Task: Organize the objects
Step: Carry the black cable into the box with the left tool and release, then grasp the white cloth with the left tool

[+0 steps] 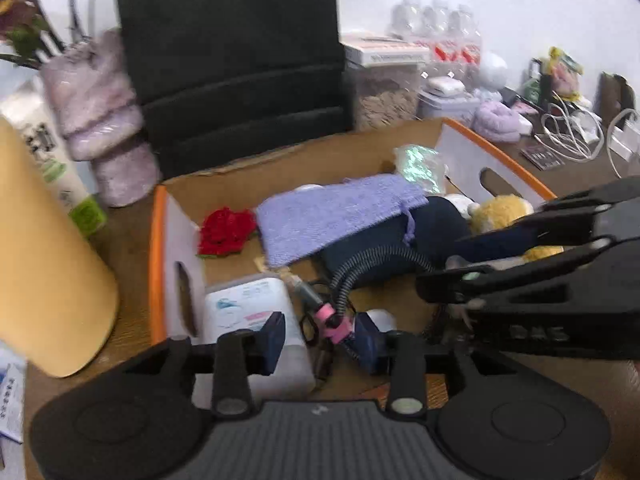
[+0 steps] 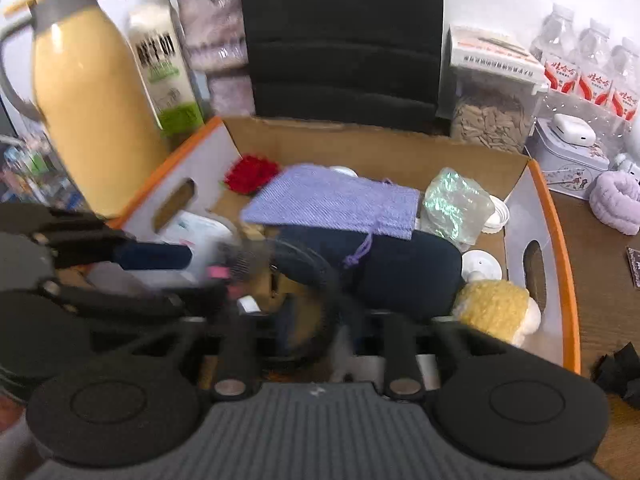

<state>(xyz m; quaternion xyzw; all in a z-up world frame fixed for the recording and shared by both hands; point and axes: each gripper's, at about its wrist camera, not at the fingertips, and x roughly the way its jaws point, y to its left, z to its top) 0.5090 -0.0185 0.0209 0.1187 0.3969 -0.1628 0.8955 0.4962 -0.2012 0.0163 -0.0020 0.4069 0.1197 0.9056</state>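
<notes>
An open cardboard box with orange rims (image 1: 157, 248) (image 2: 560, 216) holds a purple knitted pouch (image 1: 336, 216) (image 2: 332, 200), a red knitted flower (image 1: 226, 230) (image 2: 250, 174), a dark blue bundle (image 1: 432, 232) (image 2: 404, 268), a yellow plush (image 1: 500, 210) (image 2: 496, 308), an iridescent packet (image 1: 420, 166) (image 2: 456, 204) and a white tissue pack (image 1: 252, 304). My left gripper (image 1: 322, 338) hangs over the box's near end, jaws apart, with a braided black cable with a pink clip (image 1: 334, 318) between them. My right gripper (image 2: 316, 332) also straddles the blurred cable (image 2: 320, 280); its fingertips are hidden.
A yellow thermos (image 2: 92, 112) (image 1: 44, 272) and a white-green carton (image 2: 164, 68) stand left of the box. A black chair back (image 1: 232, 52) is behind it. Water bottles (image 2: 592, 68), a clear tub (image 2: 488, 120), a tin (image 2: 568, 164) and white cables (image 1: 572, 136) lie at the right.
</notes>
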